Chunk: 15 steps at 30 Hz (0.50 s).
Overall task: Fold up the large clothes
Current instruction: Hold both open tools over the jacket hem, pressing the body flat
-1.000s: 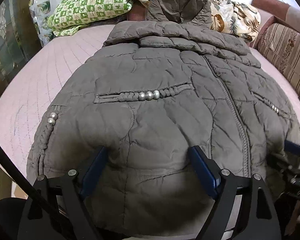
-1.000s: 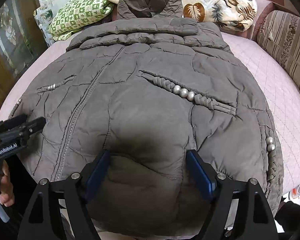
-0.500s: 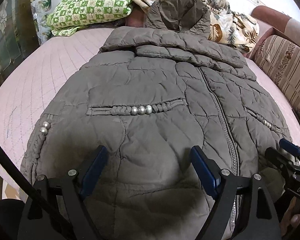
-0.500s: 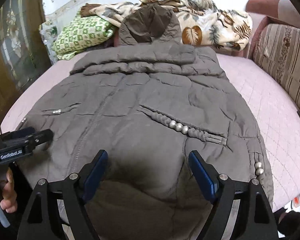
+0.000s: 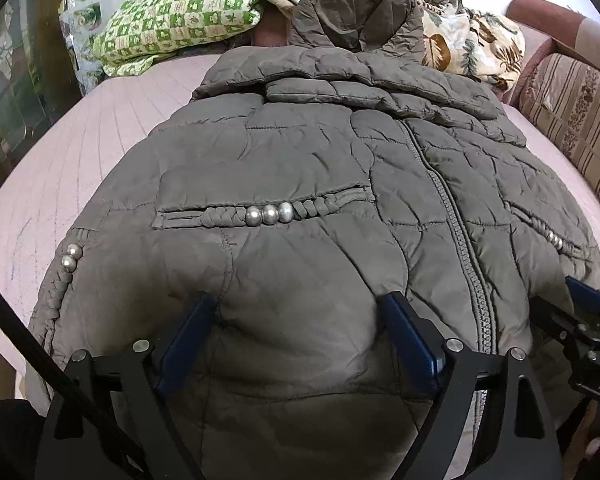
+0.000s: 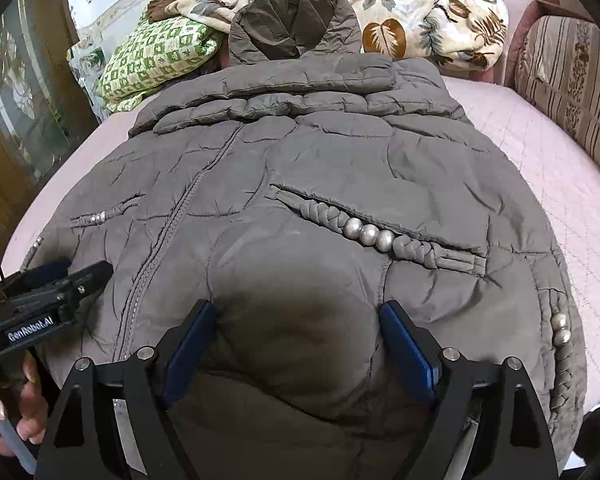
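Left gripper (image 5: 296,316) spread wide, fingers resting against hem of jacket (image 5: 300,168), pinching nothing. Right gripper (image 6: 296,320) likewise spread, jaws just opening further, padding bulging between them (no clamp visible). Jacket lies front-up, zipped, on pink bedspread (image 6: 540,152), hood toward green pillow (image 5: 176,20) and floral blanket (image 6: 432,20).

Bedspread (image 5: 100,128): pink, quilted, spread far ahead of the jaws and to both sides.
Pillow (image 5: 180,16): green-and-cream check, far ahead, left of the jaws.
Blanket (image 6: 432,20): cream with brown leaves, heaped far ahead.
Sofa (image 6: 572,80): striped, far right.
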{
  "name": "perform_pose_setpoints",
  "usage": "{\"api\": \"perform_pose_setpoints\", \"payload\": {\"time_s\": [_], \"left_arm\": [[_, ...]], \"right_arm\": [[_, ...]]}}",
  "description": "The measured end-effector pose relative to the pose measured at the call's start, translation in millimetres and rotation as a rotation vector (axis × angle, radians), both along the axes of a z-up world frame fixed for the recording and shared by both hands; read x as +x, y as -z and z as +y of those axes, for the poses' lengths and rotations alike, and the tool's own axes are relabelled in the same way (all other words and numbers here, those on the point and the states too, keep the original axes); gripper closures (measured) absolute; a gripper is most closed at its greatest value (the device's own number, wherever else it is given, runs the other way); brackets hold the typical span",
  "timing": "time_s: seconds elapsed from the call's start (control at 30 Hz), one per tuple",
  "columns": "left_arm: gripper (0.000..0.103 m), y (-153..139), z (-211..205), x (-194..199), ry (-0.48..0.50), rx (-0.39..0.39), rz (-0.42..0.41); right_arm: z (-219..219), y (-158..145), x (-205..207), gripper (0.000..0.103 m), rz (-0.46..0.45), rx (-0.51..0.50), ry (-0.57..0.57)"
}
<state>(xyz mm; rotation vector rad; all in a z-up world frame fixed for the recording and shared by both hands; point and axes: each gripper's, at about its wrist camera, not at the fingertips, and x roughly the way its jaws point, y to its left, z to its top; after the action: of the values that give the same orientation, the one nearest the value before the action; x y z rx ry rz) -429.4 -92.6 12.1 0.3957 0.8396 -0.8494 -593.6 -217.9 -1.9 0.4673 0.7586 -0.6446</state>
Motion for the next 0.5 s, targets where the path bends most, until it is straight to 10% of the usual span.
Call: {"api": "perform_pose_setpoints", "payload": {"time_s": [0.5], "left_arm": [[0.013,2.5,0.1,-2.3,-0.001,0.007,-0.032]], "right_arm": [[0.1,1.5,0.2,0.009,-0.013,0.014,-0.006]]}}
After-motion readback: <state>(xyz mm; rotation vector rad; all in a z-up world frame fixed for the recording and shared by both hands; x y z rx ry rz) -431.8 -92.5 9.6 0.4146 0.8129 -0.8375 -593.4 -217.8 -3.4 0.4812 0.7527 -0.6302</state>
